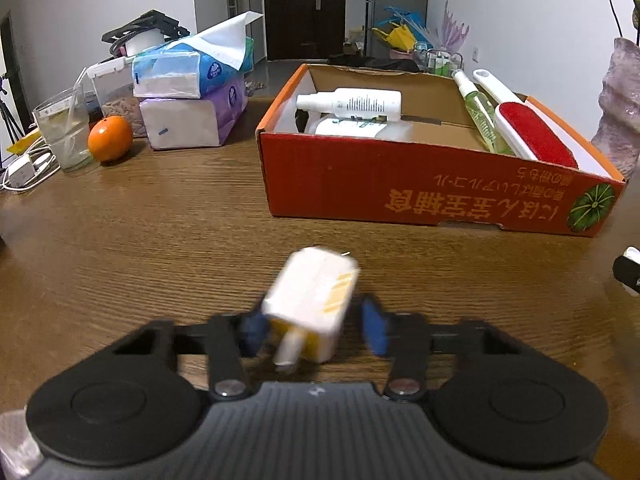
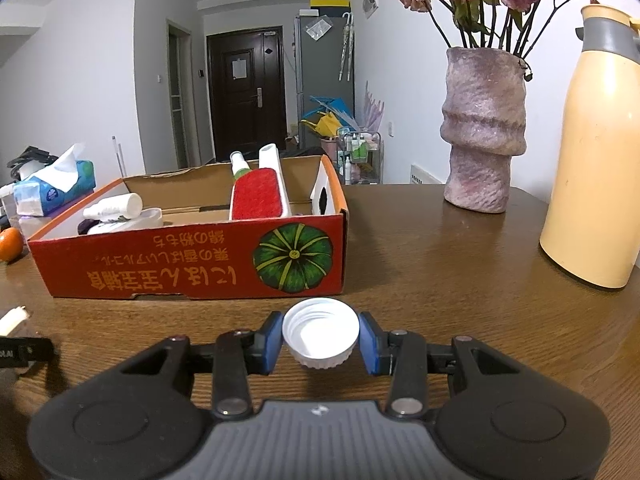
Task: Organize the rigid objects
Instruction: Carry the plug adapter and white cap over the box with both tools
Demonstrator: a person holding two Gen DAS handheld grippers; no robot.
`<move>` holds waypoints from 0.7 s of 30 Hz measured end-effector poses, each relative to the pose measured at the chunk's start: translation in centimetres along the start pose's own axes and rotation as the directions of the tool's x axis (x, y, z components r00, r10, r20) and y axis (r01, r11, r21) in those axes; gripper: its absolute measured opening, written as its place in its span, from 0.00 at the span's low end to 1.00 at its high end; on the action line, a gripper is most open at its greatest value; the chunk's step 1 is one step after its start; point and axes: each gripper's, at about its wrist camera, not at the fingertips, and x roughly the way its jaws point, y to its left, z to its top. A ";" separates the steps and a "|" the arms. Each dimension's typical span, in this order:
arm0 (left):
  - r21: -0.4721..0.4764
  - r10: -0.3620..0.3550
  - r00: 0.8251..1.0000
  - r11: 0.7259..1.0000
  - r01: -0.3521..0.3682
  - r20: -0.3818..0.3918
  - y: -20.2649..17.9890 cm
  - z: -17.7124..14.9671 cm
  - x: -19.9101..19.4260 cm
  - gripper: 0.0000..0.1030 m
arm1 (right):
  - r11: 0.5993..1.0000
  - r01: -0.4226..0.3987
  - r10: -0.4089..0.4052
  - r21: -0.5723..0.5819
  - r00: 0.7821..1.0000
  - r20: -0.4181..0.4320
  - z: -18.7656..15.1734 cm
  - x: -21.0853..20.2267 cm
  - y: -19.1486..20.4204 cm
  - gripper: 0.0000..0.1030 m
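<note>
A red cardboard box [image 1: 400, 184] stands on the wooden table, holding a white spray bottle [image 1: 352, 105], a green spray bottle [image 1: 480, 114] and a red lint brush [image 1: 532, 136]. My left gripper [image 1: 314, 326] is blurred; a small white and yellow carton with a straw [image 1: 312, 304] sits tilted between its blue pads, the left pad touching it, the right one a little apart. My right gripper [image 2: 320, 342] has a white bottle cap [image 2: 320, 332], open side up, between its blue pads, both touching it. The box also shows in the right wrist view [image 2: 180, 276].
At the left stand tissue packs [image 1: 192, 92], an orange [image 1: 110, 138], a glass with a straw [image 1: 66, 132] and chargers [image 1: 24, 168]. At the right stand a pink vase with dried roses [image 2: 482, 132] and a cream thermos jug [image 2: 600, 152].
</note>
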 end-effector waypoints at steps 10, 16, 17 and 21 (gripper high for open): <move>-0.006 -0.030 0.999 1.000 0.031 0.034 0.1 0.3 -0.8 0.31 | 1.000 -0.001 0.001 -0.006 1.000 0.009 0.0 -0.2 0.2 0.38; 0.017 -0.044 0.994 0.999 0.043 0.096 -0.4 0.4 -2.2 0.31 | 1.000 -0.004 0.004 -0.008 1.000 0.023 0.0 -0.5 0.2 0.38; 0.019 -0.044 0.994 0.999 0.042 0.102 -0.5 0.4 -2.3 0.31 | 1.000 -0.004 0.004 -0.008 1.000 0.026 0.0 -0.6 0.2 0.38; 0.024 -0.041 0.990 0.999 0.039 0.135 -0.6 0.6 -3.0 0.31 | 1.000 -0.008 0.009 -0.008 0.999 0.036 0.0 -0.7 0.3 0.38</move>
